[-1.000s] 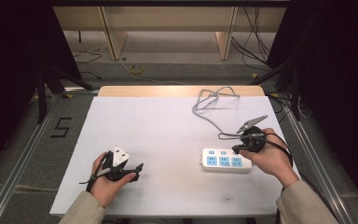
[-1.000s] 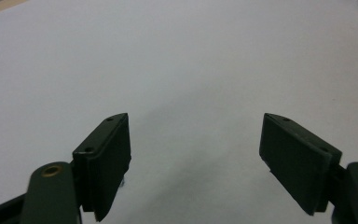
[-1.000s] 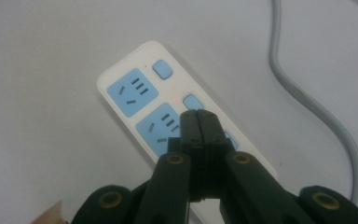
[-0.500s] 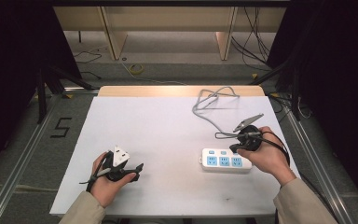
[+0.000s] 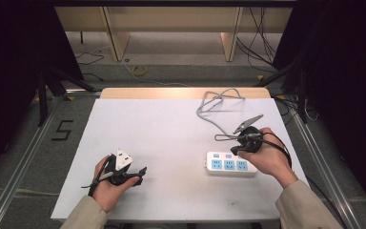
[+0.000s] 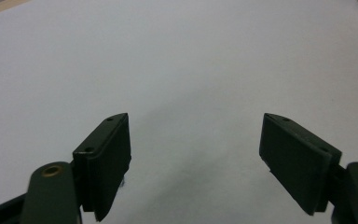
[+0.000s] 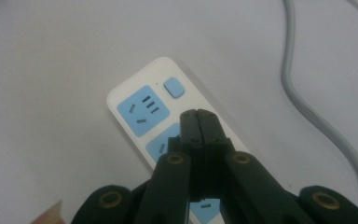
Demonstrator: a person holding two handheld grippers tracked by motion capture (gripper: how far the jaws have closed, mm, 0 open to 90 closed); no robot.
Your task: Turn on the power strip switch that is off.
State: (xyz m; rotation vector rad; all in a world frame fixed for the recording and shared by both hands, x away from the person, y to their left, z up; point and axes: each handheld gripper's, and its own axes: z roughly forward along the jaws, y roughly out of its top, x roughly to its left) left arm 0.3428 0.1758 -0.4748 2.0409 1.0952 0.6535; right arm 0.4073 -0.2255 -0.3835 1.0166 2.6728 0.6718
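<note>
A white power strip (image 5: 229, 165) with blue sockets lies flat at the right front of the white table (image 5: 171, 129). Its grey cable (image 5: 218, 102) loops toward the back edge. My right gripper (image 5: 232, 150) hovers just over the strip, jaws shut with nothing between them. In the right gripper view the closed tips (image 7: 199, 114) sit above the strip (image 7: 140, 102), near its blue switch (image 7: 173, 87), and the cable (image 7: 307, 112) runs past on the right. My left gripper (image 5: 142, 175) rests low at the left front. Its jaws (image 6: 196, 126) are spread wide over bare table.
The table's wooden back edge (image 5: 171, 92) borders a floor with loose cables (image 5: 262, 43) and shelf legs. Dark curtains stand at both sides. A "5" mark (image 5: 63, 130) is on the floor to the left.
My right gripper has shifted slightly left over the power strip. The left gripper has stayed put.
</note>
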